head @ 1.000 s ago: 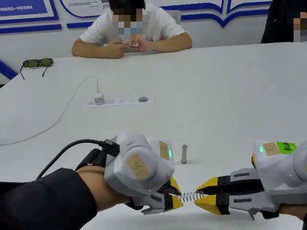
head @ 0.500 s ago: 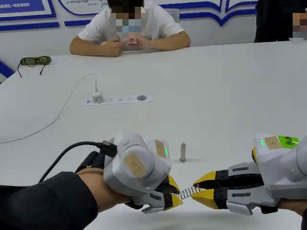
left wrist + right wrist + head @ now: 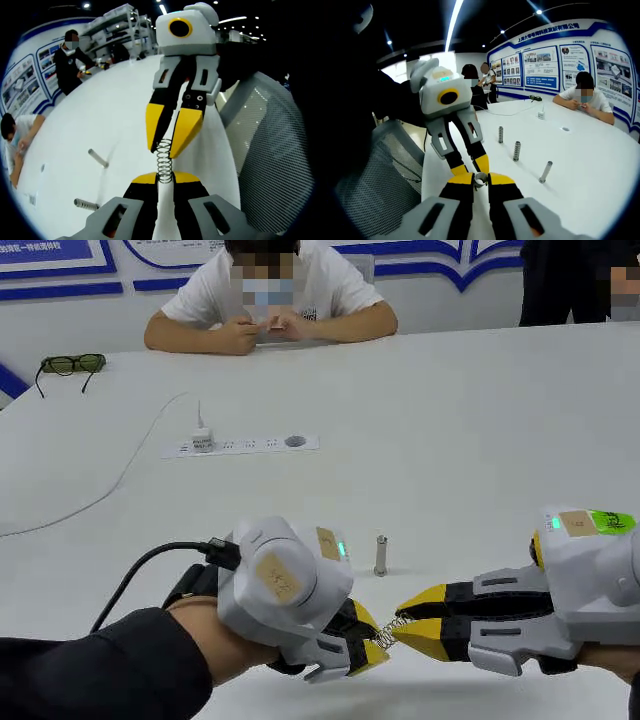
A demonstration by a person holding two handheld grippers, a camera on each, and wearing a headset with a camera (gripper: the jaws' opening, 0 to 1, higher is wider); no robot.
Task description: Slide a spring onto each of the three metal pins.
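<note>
In the head view a short metal spring (image 3: pixel 388 632) spans the gap between my two grippers near the table's front edge. My left gripper (image 3: pixel 366 642) is shut on its left end and my right gripper (image 3: pixel 402 624) is shut on its right end. The left gripper view shows the spring (image 3: pixel 164 160) rising from my own jaws into the right gripper's yellow fingertips (image 3: pixel 186 125). A bare pin (image 3: pixel 380 555) stands upright just behind the grippers. In the right gripper view, two pins (image 3: pixel 500 134) (image 3: pixel 517 150) carry springs and the bare pin (image 3: pixel 545 171) stands to their right.
A white power strip (image 3: pixel 240 445) with a plugged cable lies mid-table and dark glasses (image 3: pixel 70 364) lie at the far left. A person sits at the table's far edge with hands (image 3: pixel 270 328) on it. A mesh chair (image 3: pixel 270 150) stands by the near edge.
My right gripper has moved left toward the left gripper, so less of the spring shows between them. The spring now tilts up to the right.
</note>
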